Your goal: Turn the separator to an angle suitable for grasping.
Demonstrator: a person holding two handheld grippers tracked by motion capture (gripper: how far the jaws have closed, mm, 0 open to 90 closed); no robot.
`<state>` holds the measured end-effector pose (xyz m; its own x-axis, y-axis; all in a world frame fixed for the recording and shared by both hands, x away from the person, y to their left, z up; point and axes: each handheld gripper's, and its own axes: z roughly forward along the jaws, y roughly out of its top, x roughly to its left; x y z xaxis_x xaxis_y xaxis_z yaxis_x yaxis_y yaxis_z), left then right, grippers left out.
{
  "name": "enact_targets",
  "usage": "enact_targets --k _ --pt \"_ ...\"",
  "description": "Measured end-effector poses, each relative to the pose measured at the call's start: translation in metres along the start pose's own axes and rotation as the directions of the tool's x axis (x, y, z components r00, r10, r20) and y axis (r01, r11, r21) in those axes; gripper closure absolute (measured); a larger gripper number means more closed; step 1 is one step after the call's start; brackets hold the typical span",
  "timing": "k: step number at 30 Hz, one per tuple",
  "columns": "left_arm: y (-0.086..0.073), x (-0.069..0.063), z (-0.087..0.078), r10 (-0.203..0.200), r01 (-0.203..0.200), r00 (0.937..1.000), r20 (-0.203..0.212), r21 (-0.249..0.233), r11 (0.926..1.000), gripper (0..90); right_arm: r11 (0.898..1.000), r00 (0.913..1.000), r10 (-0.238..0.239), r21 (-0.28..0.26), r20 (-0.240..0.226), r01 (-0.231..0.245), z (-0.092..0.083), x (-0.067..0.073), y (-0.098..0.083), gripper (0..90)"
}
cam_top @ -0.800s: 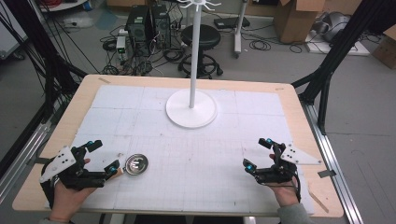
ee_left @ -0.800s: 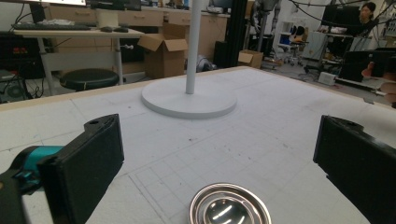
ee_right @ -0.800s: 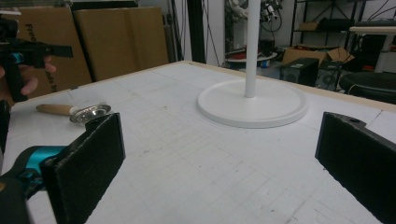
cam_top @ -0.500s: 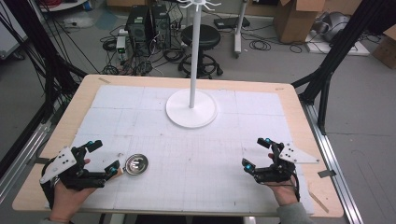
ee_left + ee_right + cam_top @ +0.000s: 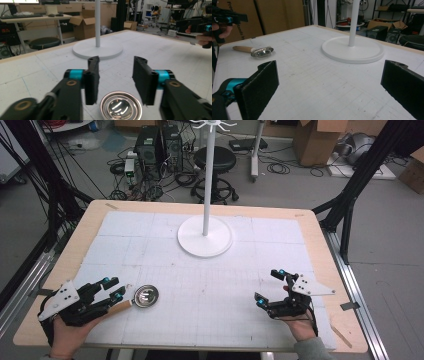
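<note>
Empty steel ladle (image 5: 145, 296) just beside left gripper (image 5: 115, 289)

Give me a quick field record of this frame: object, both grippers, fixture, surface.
object: small metal ladle with a wooden handle, lying flat near the table's front left
left gripper: jaws open, above the handle, not gripping; bowl shows just ahead between the jaws in the left gripper view
right gripper: jaws open wide, nothing between them, front right
fixture: white stand, round base and upright pole, centre rear
surface: white gridded mat on wooden table
</note>
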<state>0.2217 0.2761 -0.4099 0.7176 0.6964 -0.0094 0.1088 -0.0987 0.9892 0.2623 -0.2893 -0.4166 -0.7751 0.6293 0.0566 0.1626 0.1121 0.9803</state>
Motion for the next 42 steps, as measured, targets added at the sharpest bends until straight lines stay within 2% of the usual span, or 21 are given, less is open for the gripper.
enact_targets --k 5,7,13,19,21,25,30,35,42 --pt "0.0 -0.002 -0.002 0.01 -0.01 0.9999 -0.007 0.037 0.9993 88.7 1.0 1.0 -0.004 0.003 0.0 0.004 0.001 0.002 0.0 0.7" --pt "0.001 -0.002 -0.004 0.007 -0.007 1.0 0.001 0.045 0.9989 89.6 1.0 1.0 -0.004 0.008 -0.004 0.005 0.002 0.002 0.0 0.7" --pt "-0.002 -0.002 -0.008 0.0 0.0 0.9999 -0.012 0.058 0.9983 89.7 1.0 0.9999 -0.012 0.011 -0.011 0.012 0.006 0.002 0.001 0.6" --pt "-0.009 -0.001 -0.013 -0.004 0.006 0.9996 -0.029 0.089 0.996 89.7 1.0 0.9999 -0.012 0.008 -0.013 0.012 0.007 0.001 0.001 0.6" --pt "-0.016 -0.002 -0.016 0.01 -0.007 0.9995 -0.031 0.11 0.9939 89.7 1.0 0.9999 -0.012 0.008 -0.01 0.012 0.007 0.001 0.001 0.6" --pt "-0.025 -0.002 -0.018 0.002 0.001 0.9997 -0.026 0.146 0.9893 89.7 1.0 0.9998 -0.015 0.013 -0.008 0.016 0.007 0.002 0.001 0.7" --pt "-0.028 -0.006 -0.013 0.002 0.0 1.0 -0.007 0.186 0.9826 89.8 1.0 0.9998 -0.018 0.02 -0.009 0.018 0.008 0.003 0.0 0.6" --pt "-0.033 -0.012 -0.005 0.016 -0.018 0.9998 0.007 0.249 0.9683 89.7 1.0 0.9998 -0.017 0.018 -0.009 0.017 0.008 0.002 0.0 0.6" --pt "-0.037 -0.014 0.0 0.014 -0.014 0.9999 0.003 0.299 0.9541 89.8 1.0 0.9998 -0.02 0.019 -0.009 0.02 0.008 0.002 0.0 0.6"
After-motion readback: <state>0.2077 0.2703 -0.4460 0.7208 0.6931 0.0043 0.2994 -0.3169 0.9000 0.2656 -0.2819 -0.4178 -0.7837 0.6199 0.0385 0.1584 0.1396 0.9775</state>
